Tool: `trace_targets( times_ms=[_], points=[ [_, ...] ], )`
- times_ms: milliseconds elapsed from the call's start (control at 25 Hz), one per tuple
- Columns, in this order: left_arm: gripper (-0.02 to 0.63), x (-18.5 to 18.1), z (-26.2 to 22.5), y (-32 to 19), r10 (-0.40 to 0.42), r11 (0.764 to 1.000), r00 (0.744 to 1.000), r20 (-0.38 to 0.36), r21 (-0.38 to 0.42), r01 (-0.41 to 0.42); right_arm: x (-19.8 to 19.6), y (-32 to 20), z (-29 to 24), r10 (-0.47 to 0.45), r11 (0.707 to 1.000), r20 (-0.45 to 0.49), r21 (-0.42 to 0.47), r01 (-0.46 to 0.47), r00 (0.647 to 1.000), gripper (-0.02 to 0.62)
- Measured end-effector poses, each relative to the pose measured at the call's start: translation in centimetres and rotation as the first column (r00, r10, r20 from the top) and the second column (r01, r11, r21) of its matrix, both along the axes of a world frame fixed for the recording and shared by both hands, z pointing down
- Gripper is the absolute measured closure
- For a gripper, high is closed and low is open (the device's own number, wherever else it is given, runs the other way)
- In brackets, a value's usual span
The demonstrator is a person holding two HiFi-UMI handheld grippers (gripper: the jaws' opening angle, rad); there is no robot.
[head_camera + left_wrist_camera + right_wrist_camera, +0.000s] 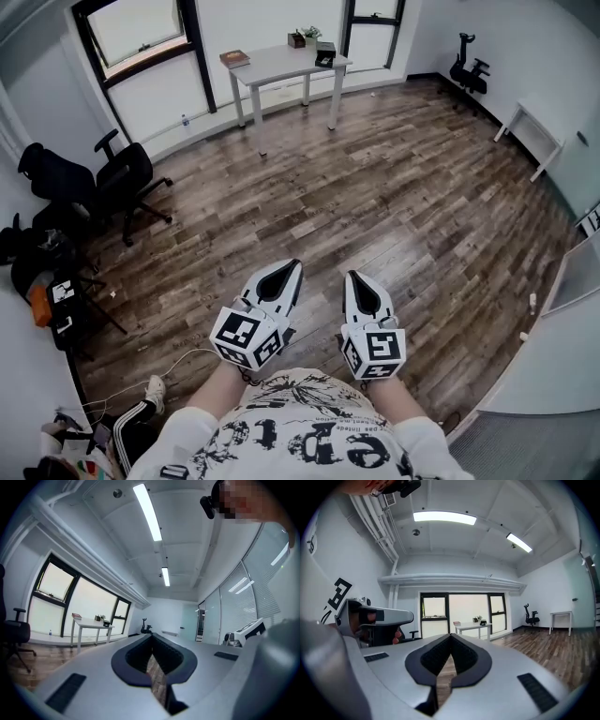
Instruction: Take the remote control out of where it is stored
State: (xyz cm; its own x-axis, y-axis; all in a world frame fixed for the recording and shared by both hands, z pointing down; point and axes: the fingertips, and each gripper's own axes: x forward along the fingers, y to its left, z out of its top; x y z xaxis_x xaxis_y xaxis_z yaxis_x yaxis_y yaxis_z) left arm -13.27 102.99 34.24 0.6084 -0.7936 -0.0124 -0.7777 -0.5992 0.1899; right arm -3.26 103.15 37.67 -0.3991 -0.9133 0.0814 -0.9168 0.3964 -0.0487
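Note:
No remote control shows in any view. I hold both grippers side by side at waist height over the wooden floor. My left gripper [292, 265] is shut, its dark pads meeting at the tip with nothing between them [151, 637]. Beside it, my right gripper [352, 277] is shut and empty as well [451, 635]. Both point toward a white table [281, 64] far across the room by the windows. On it lie a book [234, 58], a small plant [309, 36] and a black box [325, 54]. The right gripper view also catches the left gripper's body [375, 618].
Two black office chairs [103, 183] and a stand with gear stand at the left wall. An exercise bike [469, 67] and a small white bench [530, 127] are at the far right. A white counter [562, 356] lies close on my right. Cables trail on the floor [178, 361].

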Motion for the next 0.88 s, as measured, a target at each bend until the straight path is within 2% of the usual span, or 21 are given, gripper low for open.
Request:
trace_targets(
  times_ms=[240,400,600,880],
  points=[
    [0.595,-4.7,1.4,-2.1,-0.018,0.999,1.000,-0.007,-0.034,0.018,-4.4,-1.5,1.9,-0.003,0.999,-0.033,-0.049,0.001,0.999,0.592],
    [0.595,-6.8,3.4,-3.4,-0.033,0.998,0.999,-0.005,-0.057,0.033,-5.4,-2.7,3.5,0.019,0.998,-0.058,-0.058,-0.023,0.998,0.592],
    [0.595,-7.4,5.0,-6.2,-0.039,0.994,0.999,-0.028,-0.101,0.036,-5.6,-6.1,4.5,0.004,0.996,-0.054,-0.087,-0.009,0.999,0.592],
    [0.595,-6.0,6.1,-14.4,-0.128,0.986,0.992,-0.005,-0.105,0.126,-3.7,-15.6,5.9,-0.055,0.994,-0.020,-0.091,0.053,0.998,0.592]
  ],
)
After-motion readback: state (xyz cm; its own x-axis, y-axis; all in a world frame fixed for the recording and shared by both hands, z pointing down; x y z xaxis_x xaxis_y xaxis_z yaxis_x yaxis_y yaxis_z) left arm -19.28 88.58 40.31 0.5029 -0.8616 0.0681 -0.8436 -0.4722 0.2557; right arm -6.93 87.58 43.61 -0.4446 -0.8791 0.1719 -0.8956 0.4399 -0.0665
